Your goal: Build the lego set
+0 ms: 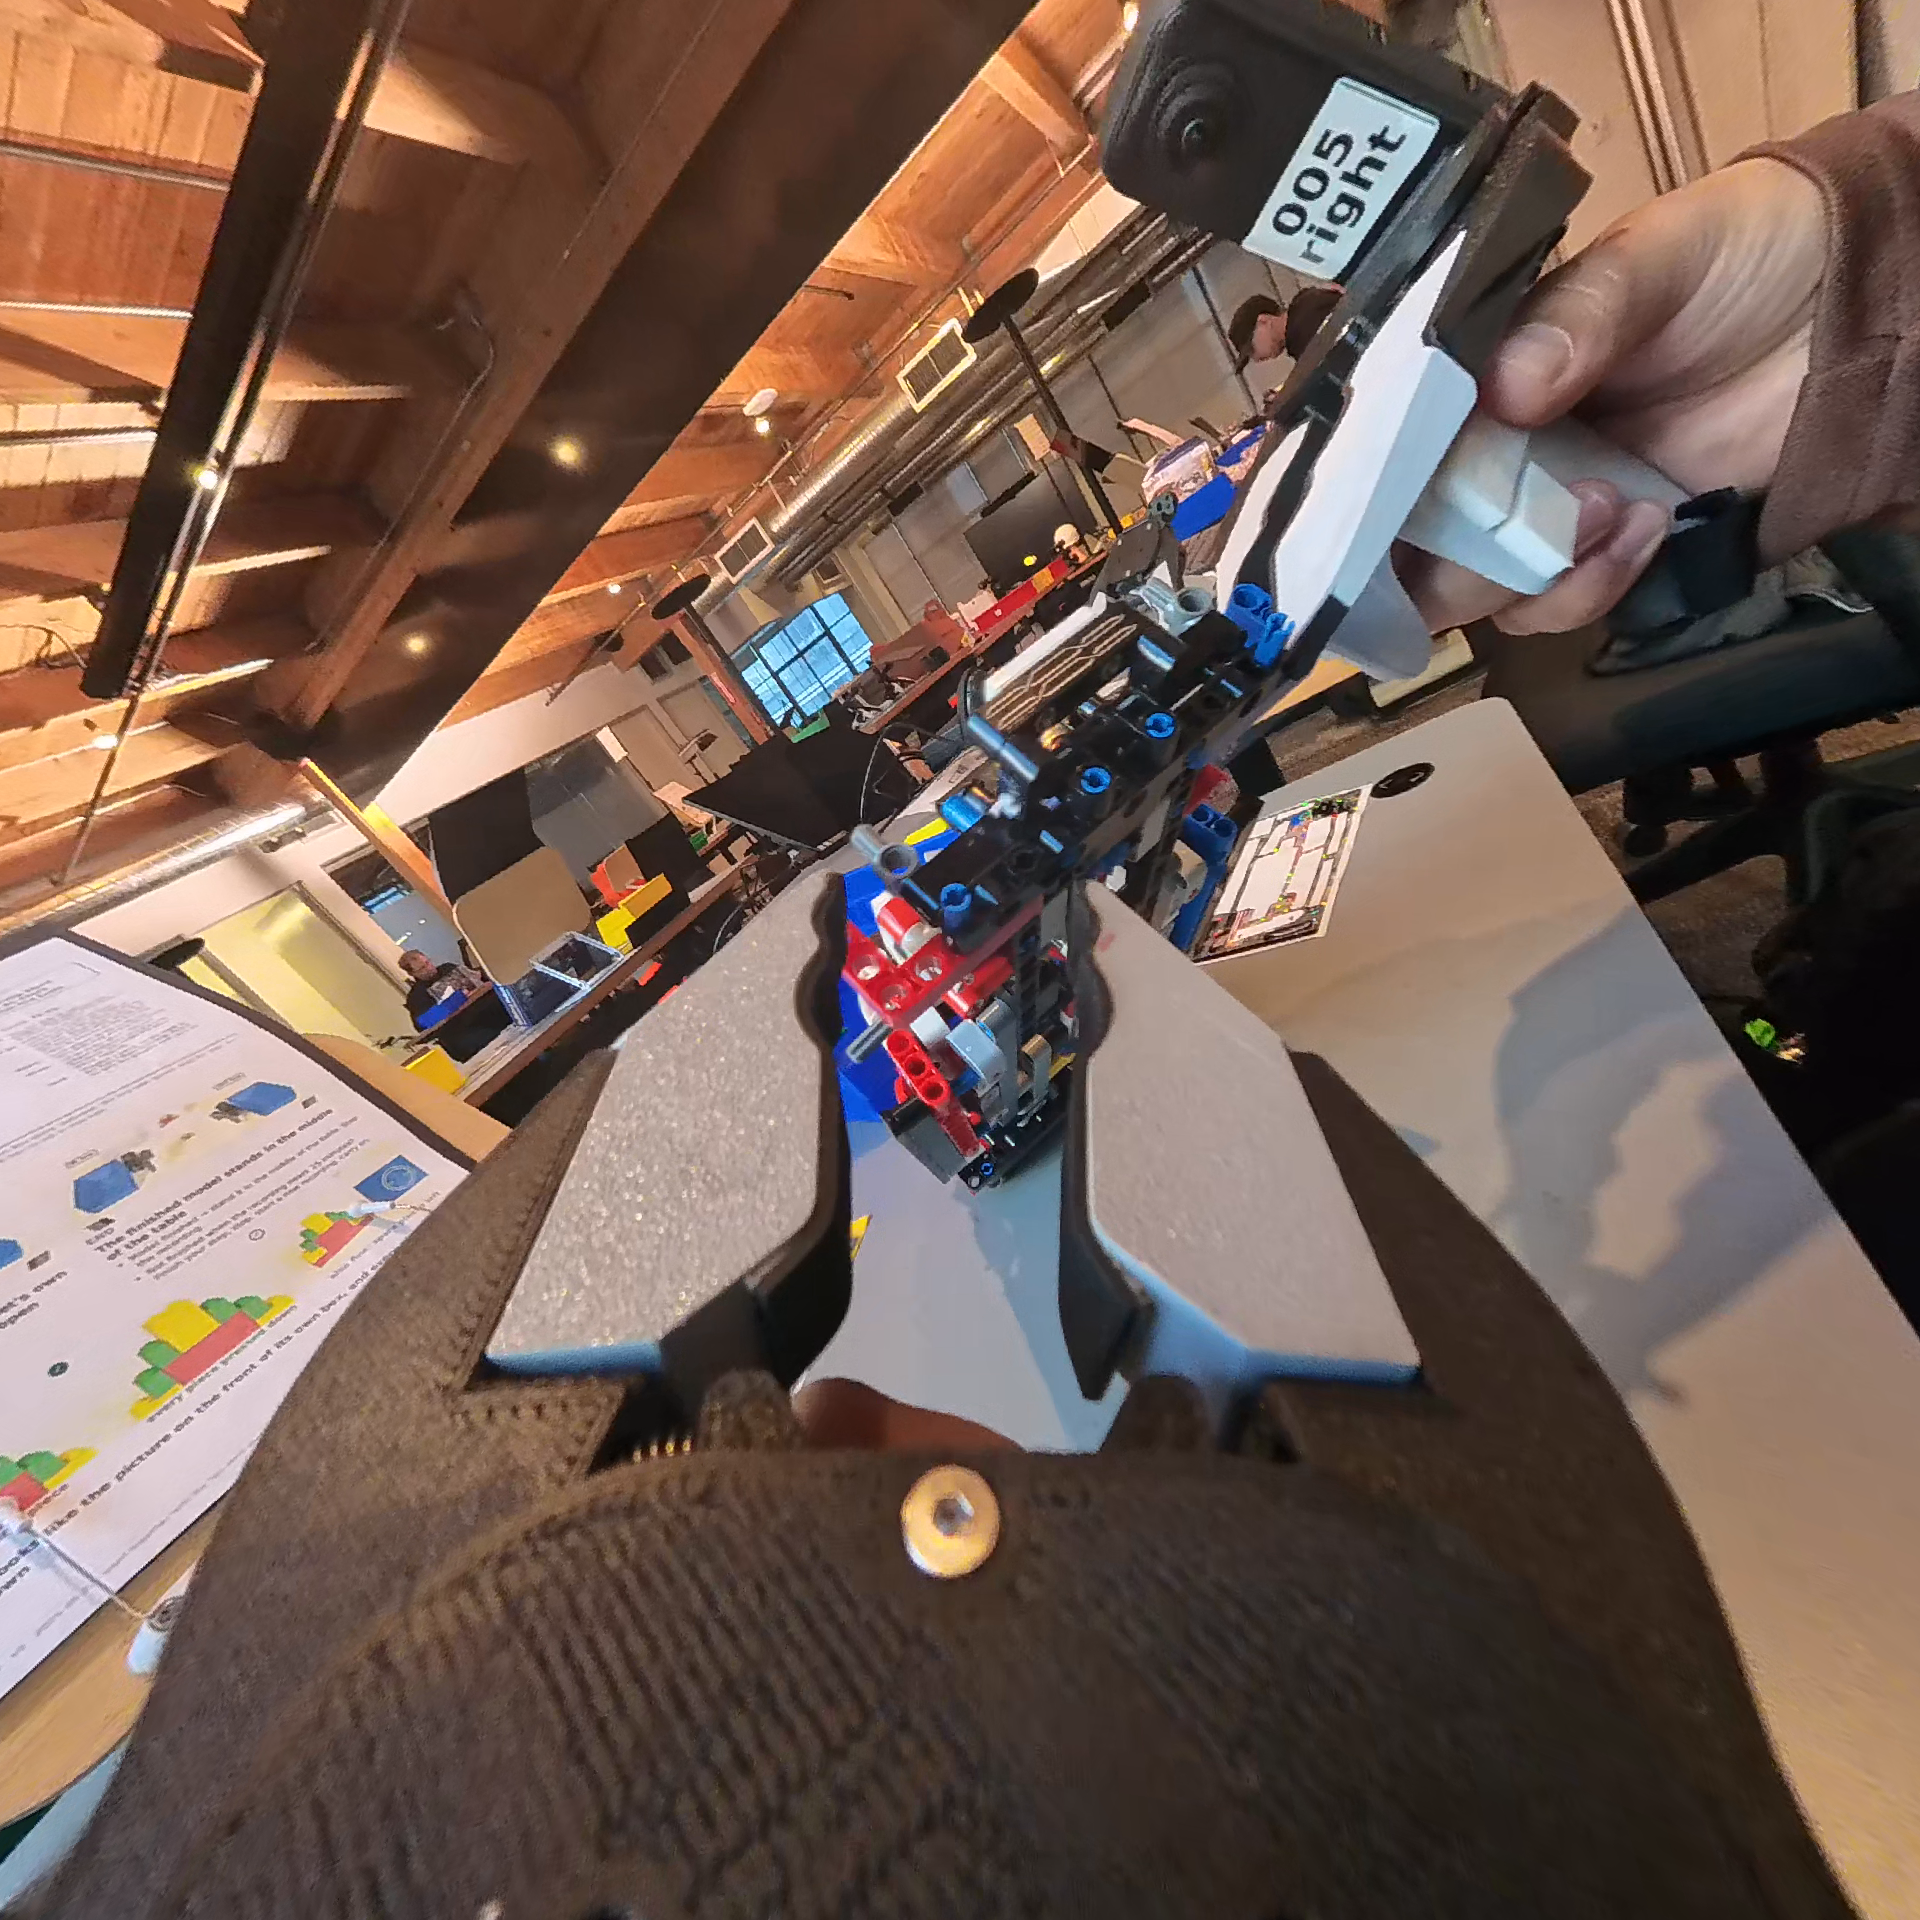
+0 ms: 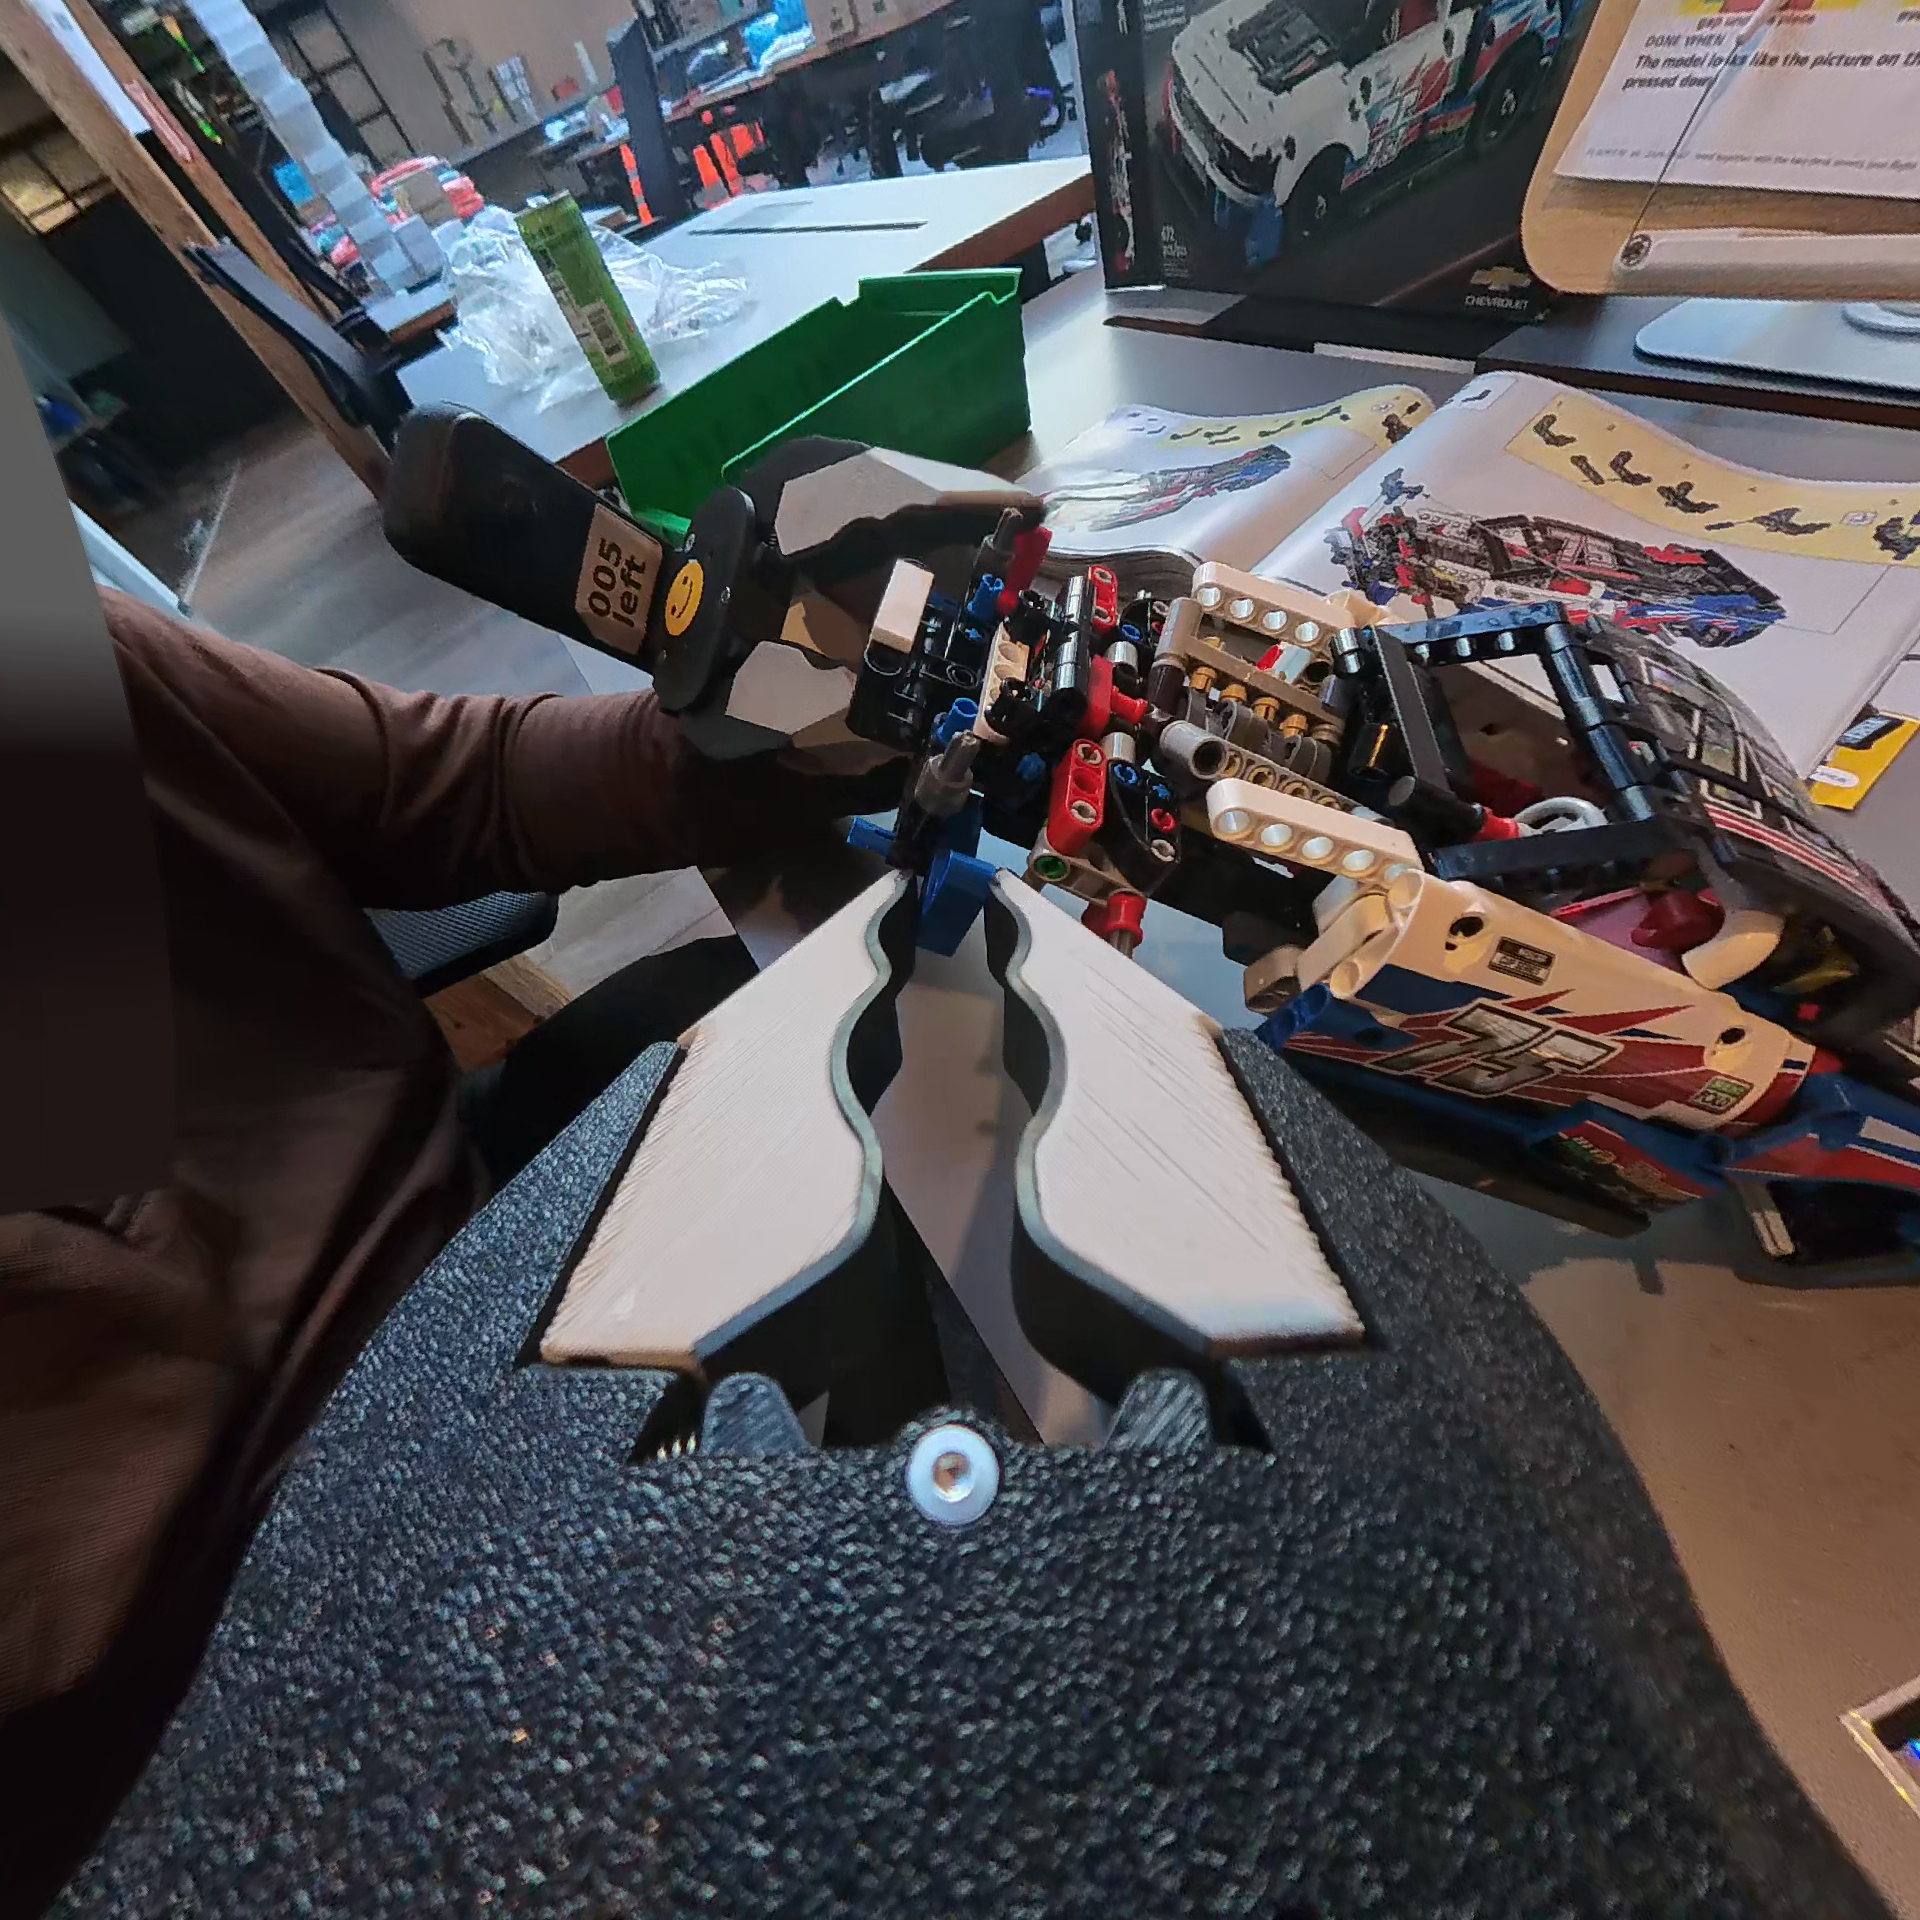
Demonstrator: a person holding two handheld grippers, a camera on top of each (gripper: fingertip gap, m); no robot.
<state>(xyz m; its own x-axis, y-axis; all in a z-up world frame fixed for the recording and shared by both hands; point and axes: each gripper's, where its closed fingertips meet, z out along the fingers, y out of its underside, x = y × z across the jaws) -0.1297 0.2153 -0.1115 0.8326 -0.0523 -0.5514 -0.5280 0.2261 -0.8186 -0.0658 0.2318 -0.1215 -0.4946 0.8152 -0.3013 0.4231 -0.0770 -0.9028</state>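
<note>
One partly built lego car [image 2: 1403, 831] lies on its side on the grey table [image 2: 1662, 1455], nose toward the person. Two hand-held grippers work at its front end.

The left gripper [image 2: 831, 644] is clamped on the black-and-red front frame of the car; in its own view the two grey fingers [image 1: 707, 1122] bracket the frame closely on both sides. The right gripper [image 2: 945, 894] has its fingertips close together around one small blue piece [image 2: 951, 899] under the car's nose. Contact looks likely, but a firm grip cannot be confirmed.

One open instruction booklet [image 2: 1507, 520] lies flat behind the car, showing two pages. One green bin [image 2: 883, 374] stands beyond the left gripper. One green can [image 2: 587, 296] stands upright farther back, next to crumpled clear plastic bags [image 2: 665, 286]. One car box [image 2: 1320, 145] stands upright at the rear of the table. One printed sheet [image 1: 156, 1247] leans at the left side.
</note>
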